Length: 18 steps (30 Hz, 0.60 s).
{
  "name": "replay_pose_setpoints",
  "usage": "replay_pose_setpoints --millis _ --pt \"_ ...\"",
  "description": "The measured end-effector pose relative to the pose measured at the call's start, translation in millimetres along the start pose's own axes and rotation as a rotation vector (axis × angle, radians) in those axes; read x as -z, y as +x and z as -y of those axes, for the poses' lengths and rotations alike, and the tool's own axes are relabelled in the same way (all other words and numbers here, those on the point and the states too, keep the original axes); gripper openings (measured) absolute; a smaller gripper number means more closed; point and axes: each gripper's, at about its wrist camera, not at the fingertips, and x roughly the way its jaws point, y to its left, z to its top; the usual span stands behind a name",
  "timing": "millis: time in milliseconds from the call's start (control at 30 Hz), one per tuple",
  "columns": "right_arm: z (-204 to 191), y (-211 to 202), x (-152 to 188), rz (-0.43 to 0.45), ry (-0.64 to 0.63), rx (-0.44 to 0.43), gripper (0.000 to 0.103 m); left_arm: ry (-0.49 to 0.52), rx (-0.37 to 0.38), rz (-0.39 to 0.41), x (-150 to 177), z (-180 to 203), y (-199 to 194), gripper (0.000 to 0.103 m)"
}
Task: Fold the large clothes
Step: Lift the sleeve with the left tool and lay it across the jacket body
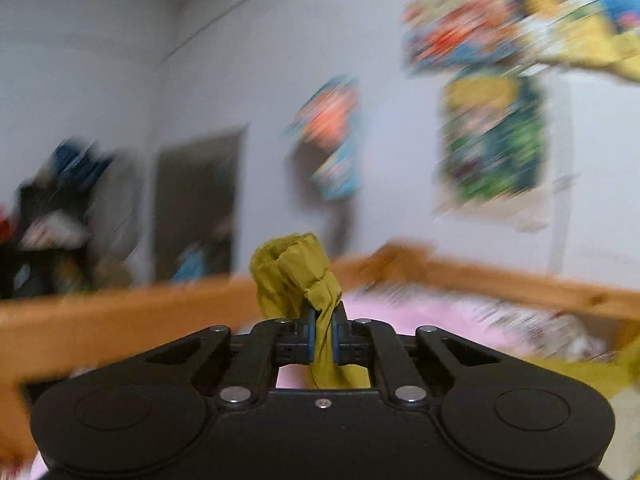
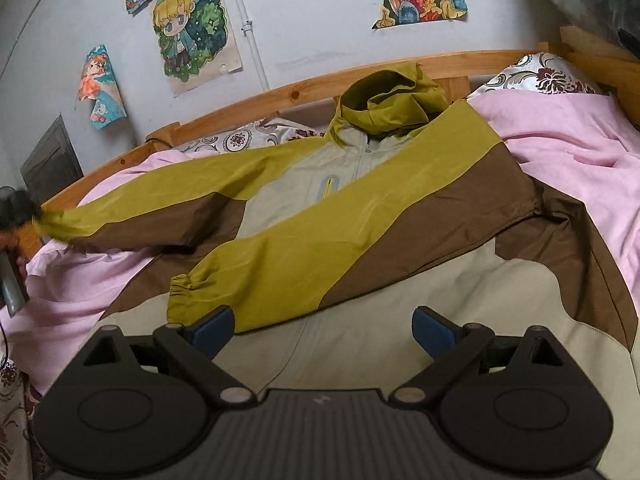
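**Left tongs have the cuff; the risks sit in the next swing**

Left tongs (image 1: 323, 334) are clenched on the elastic cuff (image 1: 292, 276) of the mustard, brown and beige hooded nylon jacket (image 2: 360, 240); I can see fabric bunched above the blue pads (image 1: 309, 336) and hanging below them. Right tongs (image 2: 323, 330) are released, jaws wide, hovering just above the jacket's beige front with nothing between them.

The jacket lies face up on the pink bedsheet (image 2: 580, 152), hood (image 2: 392, 104) toward the wooden bed rail (image 2: 280, 92). Its other sleeve (image 2: 320, 248) already lies folded across the chest, cuff near my right tongs. The held sleeve (image 2: 160, 204) is stretched out sideways, raised off the sheet.

My worries, as judgement: the grip is on a thin pinch of slippery cloth, so a quick swing could pull it free. Dragging the sleeve across could also shift the body and undo the folded sleeve, since nothing pins it. The left view is heavily blurred, so I cannot judge clearance well there.

Around: the bed rail runs close behind the held cuff, patterned pillows (image 2: 540, 74) sit at the head, and drawings (image 2: 192, 28) hang on the wall. The rail is the one thing I could knock.
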Motion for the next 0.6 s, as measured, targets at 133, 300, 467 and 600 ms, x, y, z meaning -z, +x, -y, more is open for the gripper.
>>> replay_pose_setpoints --millis 133,300,467,600 --pt "1 -6 -1 0.026 -0.005 0.001 0.098 0.012 0.268 0.15 -39 51 -40 0.004" --pt "13 -16 -6 0.102 -0.015 0.097 0.098 0.083 0.671 0.209 -54 123 -98 0.004" --pt "43 -28 -12 0.213 -0.036 0.315 0.098 0.241 1.023 0.094 -3 180 -138 0.004" --pt "77 -35 -18 0.253 0.007 0.447 0.098 0.29 1.194 -0.132 60 210 -142 0.005"
